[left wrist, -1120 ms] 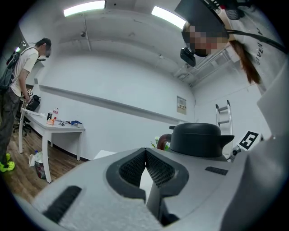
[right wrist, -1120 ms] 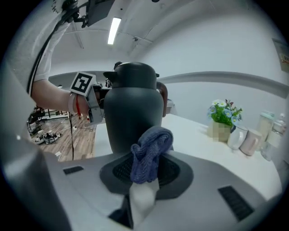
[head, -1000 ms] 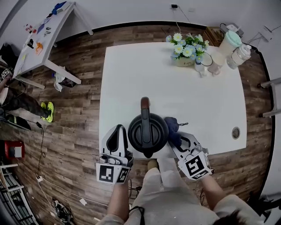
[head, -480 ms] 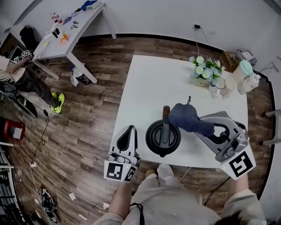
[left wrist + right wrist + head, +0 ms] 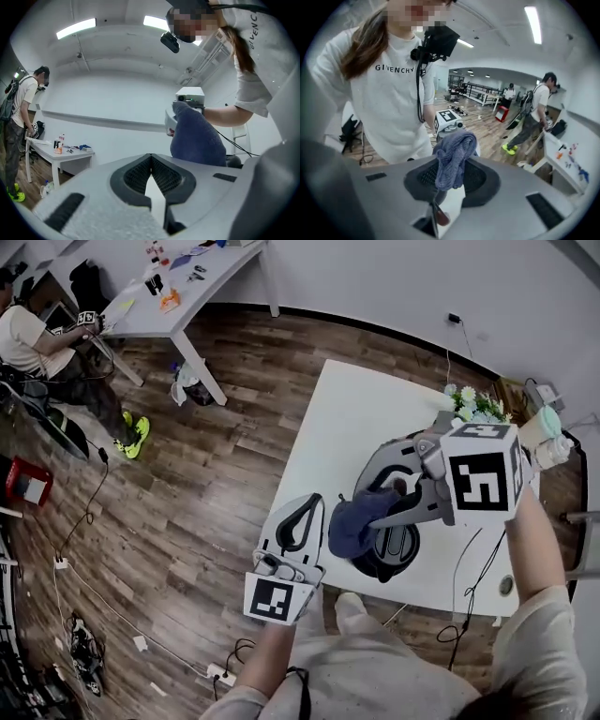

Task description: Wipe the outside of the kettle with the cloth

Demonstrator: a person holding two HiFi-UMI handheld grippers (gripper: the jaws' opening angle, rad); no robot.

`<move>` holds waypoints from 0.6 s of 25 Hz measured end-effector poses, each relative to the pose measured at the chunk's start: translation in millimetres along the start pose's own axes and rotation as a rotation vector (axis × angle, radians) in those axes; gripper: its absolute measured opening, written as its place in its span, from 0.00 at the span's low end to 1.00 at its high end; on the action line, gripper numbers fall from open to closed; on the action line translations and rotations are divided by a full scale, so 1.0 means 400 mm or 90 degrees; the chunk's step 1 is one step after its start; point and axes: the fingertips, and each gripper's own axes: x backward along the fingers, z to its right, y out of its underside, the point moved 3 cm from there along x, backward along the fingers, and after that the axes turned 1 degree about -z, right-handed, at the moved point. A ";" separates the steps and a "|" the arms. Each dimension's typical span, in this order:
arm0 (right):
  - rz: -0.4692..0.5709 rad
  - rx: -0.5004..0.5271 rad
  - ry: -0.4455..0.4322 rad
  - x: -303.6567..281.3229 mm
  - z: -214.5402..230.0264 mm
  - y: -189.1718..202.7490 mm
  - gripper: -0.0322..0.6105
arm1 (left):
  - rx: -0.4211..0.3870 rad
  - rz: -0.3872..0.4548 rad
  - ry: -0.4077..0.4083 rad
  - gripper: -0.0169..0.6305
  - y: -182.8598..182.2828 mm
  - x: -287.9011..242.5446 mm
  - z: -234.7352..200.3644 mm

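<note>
At the right gripper (image 5: 449, 185), only its own view shows cloth (image 5: 452, 159) clamped.

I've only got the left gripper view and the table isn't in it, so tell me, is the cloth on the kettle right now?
Observer: The head view shows the cloth over the kettle's left side, though contact can't be confirmed from above.
Operator: What's holding it?
Observer: The right gripper; its own view shows the jaws clamped on the cloth.
Operator: Where's my own gripper relative to the kettle?
Observer: The left gripper sits just left of the cloth, near the table's edge, apart from the kettle.
</note>
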 end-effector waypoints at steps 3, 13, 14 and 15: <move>-0.043 -0.076 -0.124 -0.083 0.038 0.068 0.16 | 0.007 -0.012 0.043 0.04 0.035 -0.025 -0.013; -0.155 -0.276 -0.416 -0.310 0.049 0.265 0.16 | 0.094 -0.101 0.057 0.04 0.226 -0.027 -0.054; -0.162 -0.290 -0.433 -0.325 0.050 0.279 0.16 | 0.100 -0.109 0.064 0.04 0.244 -0.028 -0.056; -0.165 -0.302 -0.448 -0.338 0.050 0.290 0.16 | 0.103 -0.114 0.075 0.04 0.258 -0.030 -0.056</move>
